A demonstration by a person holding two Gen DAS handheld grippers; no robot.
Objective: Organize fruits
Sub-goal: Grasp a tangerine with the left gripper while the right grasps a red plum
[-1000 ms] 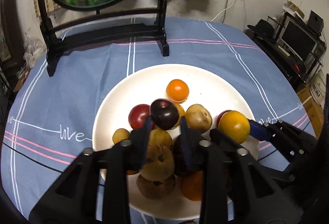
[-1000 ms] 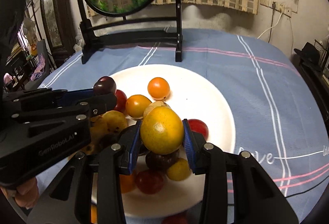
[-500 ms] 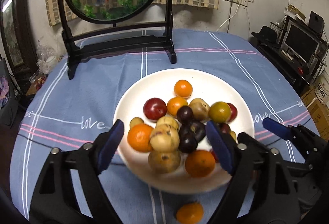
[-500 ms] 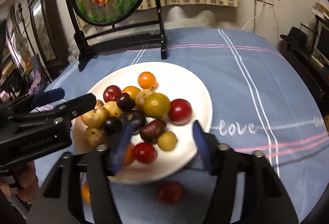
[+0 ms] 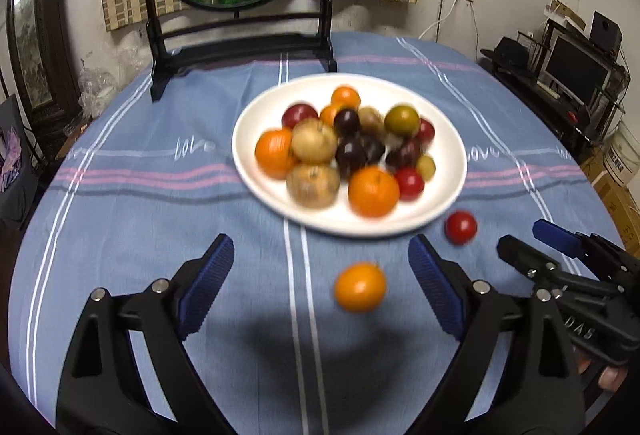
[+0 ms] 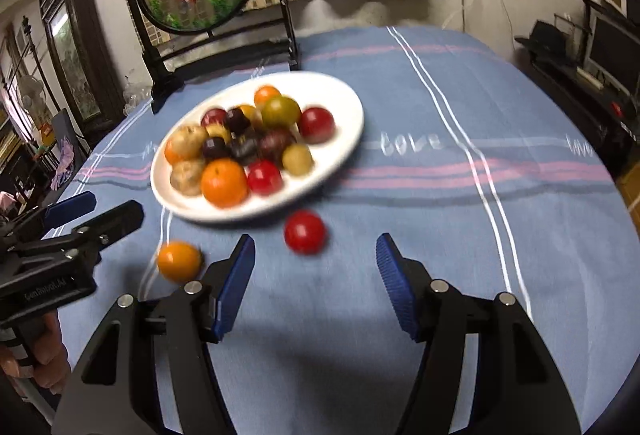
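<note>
Blue striped tablecloth (image 5: 160,235) bears a white plate (image 5: 452,171); left gripper (image 5: 320,271) and right gripper (image 6: 316,263) gape empty.

a heap of small round fruits sits on a white plate (image 5: 448,191): oranges, red and dark purple plums, tan-brown ones, a yellow-green one (image 5: 402,120) on top towards the far right. the pile crowds the near half of the plate, fruits touching. off the plate, on the blue cloth, lie an orange fruit (image 5: 360,286) and a red fruit (image 5: 461,227), apart from each other, the red one just beside the rim.
</note>
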